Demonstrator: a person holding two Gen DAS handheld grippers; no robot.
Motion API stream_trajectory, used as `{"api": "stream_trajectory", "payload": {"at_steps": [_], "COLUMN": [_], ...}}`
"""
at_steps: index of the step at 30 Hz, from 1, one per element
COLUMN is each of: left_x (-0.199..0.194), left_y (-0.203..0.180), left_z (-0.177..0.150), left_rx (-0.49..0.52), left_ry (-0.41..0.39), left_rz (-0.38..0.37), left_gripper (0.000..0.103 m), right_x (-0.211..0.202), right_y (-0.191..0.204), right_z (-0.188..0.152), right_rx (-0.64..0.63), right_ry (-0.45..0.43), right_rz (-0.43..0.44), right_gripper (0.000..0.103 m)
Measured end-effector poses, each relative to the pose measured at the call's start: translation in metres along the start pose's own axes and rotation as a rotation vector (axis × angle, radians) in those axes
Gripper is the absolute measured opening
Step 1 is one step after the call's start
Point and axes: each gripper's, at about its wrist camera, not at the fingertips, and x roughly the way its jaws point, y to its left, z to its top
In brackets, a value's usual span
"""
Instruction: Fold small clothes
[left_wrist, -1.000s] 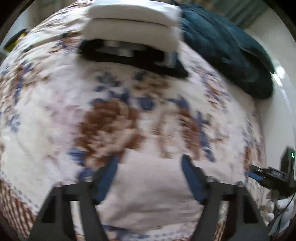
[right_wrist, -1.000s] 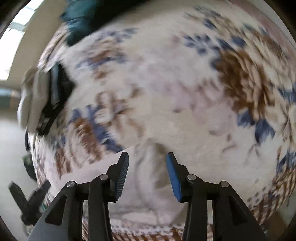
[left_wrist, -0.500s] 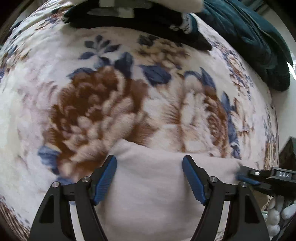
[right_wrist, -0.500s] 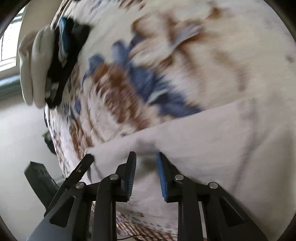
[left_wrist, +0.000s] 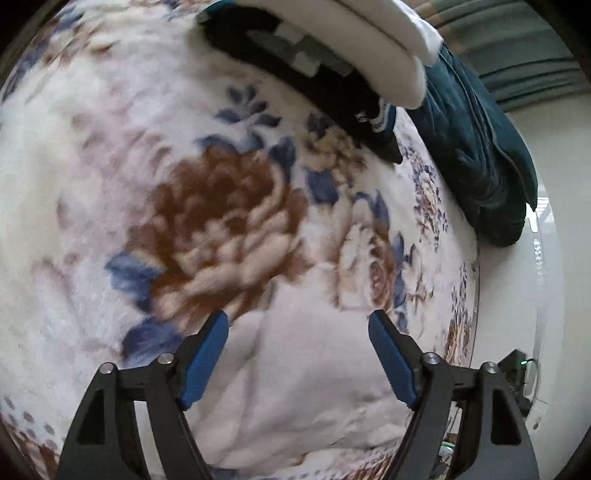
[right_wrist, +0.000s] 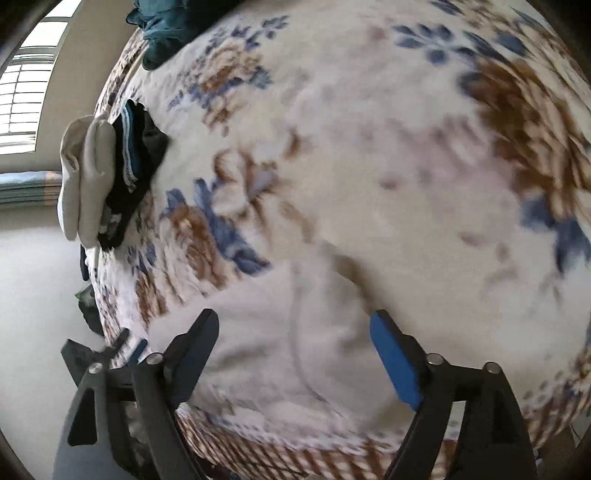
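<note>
A small pale pink garment (left_wrist: 306, 384) lies crumpled on the floral blanket near its front edge. In the left wrist view my left gripper (left_wrist: 298, 363) is open, its blue pads spread either side of the cloth, holding nothing. The same garment (right_wrist: 288, 339) shows in the right wrist view, folded over with a seam line across it. My right gripper (right_wrist: 295, 354) is open above it and holds nothing.
A stack of folded clothes, white on black (left_wrist: 332, 55), sits at the blanket's far edge; it also shows in the right wrist view (right_wrist: 107, 181). A dark teal quilt (left_wrist: 476, 147) lies bunched at the back right. The floral blanket (left_wrist: 184, 184) covers the bed; its edge drops off at right.
My right gripper was nearly shut on the garment's edge half a second ago and is now wide open and pulled back. The garment now lies crumpled instead of spread. The left gripper stayed open.
</note>
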Motion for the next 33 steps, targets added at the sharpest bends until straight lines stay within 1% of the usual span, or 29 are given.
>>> {"api": "stream_trajectory", "payload": {"at_steps": [1, 3, 5, 6, 7, 9, 13, 15, 16, 18, 19, 20, 21, 23, 27, 30, 33], "left_x": [0.004, 0.016, 0.028, 0.030, 0.033, 0.041, 0.057, 0.067, 0.069, 0.067, 0.066, 0.065, 0.065, 0.062, 0.048, 0.028, -0.005], "left_y": [0.010, 0.026, 0.039, 0.040, 0.040, 0.033, 0.015, 0.008, 0.006, 0.012, 0.013, 0.014, 0.016, 0.014, -0.002, -0.023, -0.037], "left_z": [-0.005, -0.011, -0.017, -0.019, -0.020, -0.022, -0.024, -0.023, -0.022, -0.021, -0.021, -0.020, -0.020, -0.021, -0.021, -0.020, -0.010], "left_rx": [0.003, -0.034, -0.083, -0.087, -0.086, -0.070, -0.030, -0.020, -0.024, -0.057, -0.073, -0.079, -0.089, -0.092, -0.059, -0.023, -0.014], "left_ry": [0.009, 0.051, 0.075, 0.082, 0.090, 0.118, 0.180, 0.183, 0.168, 0.131, 0.107, 0.089, 0.086, 0.070, 0.036, 0.008, -0.036], "left_rz": [-0.032, -0.058, -0.124, -0.142, -0.160, -0.189, -0.235, -0.236, -0.242, -0.284, -0.306, -0.320, -0.329, -0.332, -0.288, -0.281, -0.290], "left_gripper": [0.077, 0.077, 0.077, 0.077, 0.077, 0.077, 0.078, 0.078, 0.077, 0.077, 0.069, 0.046, 0.038, 0.033, 0.030, 0.029, 0.028], "right_x": [0.011, 0.028, 0.051, 0.060, 0.066, 0.074, 0.077, 0.079, 0.079, 0.079, 0.079, 0.079, 0.079, 0.079, 0.072, 0.057, 0.032], "right_y": [-0.013, -0.031, -0.042, -0.044, -0.046, -0.046, -0.046, -0.044, -0.043, -0.042, -0.042, -0.044, -0.045, -0.044, -0.032, -0.020, 0.004], "right_z": [-0.005, -0.011, -0.015, -0.016, -0.016, -0.014, -0.010, -0.008, -0.008, -0.007, -0.006, -0.005, -0.004, -0.002, -0.004, -0.006, -0.006], "right_rx": [0.008, 0.025, 0.036, 0.037, 0.029, 0.022, 0.023, 0.023, 0.023, 0.030, 0.041, 0.048, 0.056, 0.071, 0.056, 0.042, 0.008], "right_ry": [0.046, 0.099, 0.149, 0.164, 0.166, 0.158, 0.130, 0.119, 0.117, 0.101, 0.093, 0.089, 0.085, 0.072, 0.045, 0.026, 0.002], "right_rz": [0.046, 0.117, 0.159, 0.177, 0.186, 0.214, 0.277, 0.297, 0.301, 0.329, 0.332, 0.334, 0.341, 0.365, 0.358, 0.350, 0.356], "right_gripper": [0.087, 0.088, 0.088, 0.088, 0.088, 0.093, 0.093, 0.093, 0.093, 0.087, 0.073, 0.052, 0.044, 0.032, 0.027, 0.025, 0.024]}}
